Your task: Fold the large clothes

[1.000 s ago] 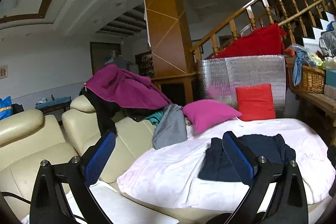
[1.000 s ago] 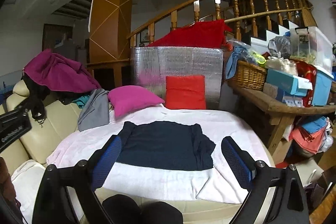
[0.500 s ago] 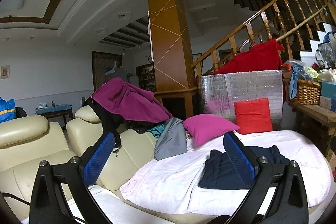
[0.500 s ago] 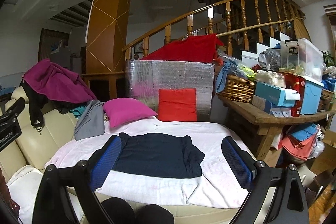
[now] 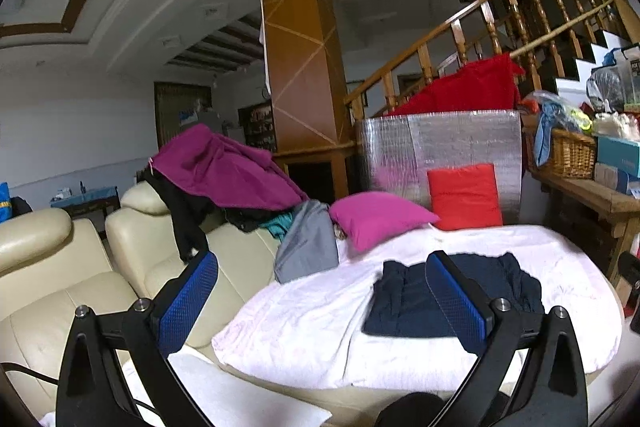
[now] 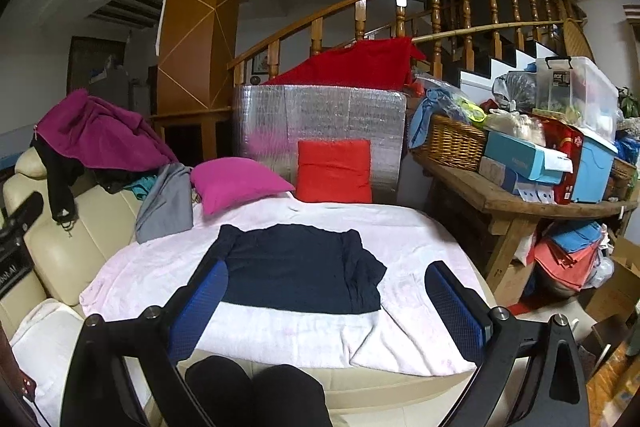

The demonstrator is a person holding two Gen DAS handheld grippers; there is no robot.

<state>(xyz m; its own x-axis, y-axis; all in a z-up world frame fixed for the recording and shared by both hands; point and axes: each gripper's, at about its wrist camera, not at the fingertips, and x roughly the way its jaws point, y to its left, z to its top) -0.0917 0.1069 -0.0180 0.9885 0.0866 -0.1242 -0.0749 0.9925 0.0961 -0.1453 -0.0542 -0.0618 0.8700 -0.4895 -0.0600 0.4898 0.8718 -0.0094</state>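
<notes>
A dark navy garment point(image 6: 298, 267) lies partly folded on a pale pink sheet point(image 6: 152, 271) spread over the sofa seat; it also shows in the left wrist view point(image 5: 404, 301). My left gripper point(image 5: 320, 301) is open and empty, held back from the sheet and left of the garment. My right gripper point(image 6: 326, 309) is open and empty, held above the sheet's near edge, in front of the garment. A pile of clothes, with a magenta jacket point(image 5: 224, 169) on top and a grey garment point(image 5: 310, 247) below, sits on the sofa back.
A cream leather sofa point(image 5: 56, 267) runs along the left. A magenta cushion point(image 6: 240, 183) and a red cushion point(image 6: 334, 171) lean at the back against a silver foil panel point(image 6: 320, 115). A cluttered wooden bench point(image 6: 516, 203) with a wicker basket point(image 6: 450, 143) stands right.
Both grippers drifted slightly, then the views tilted back down toward the sheet. The garment has not moved. Both jaws stay open.
</notes>
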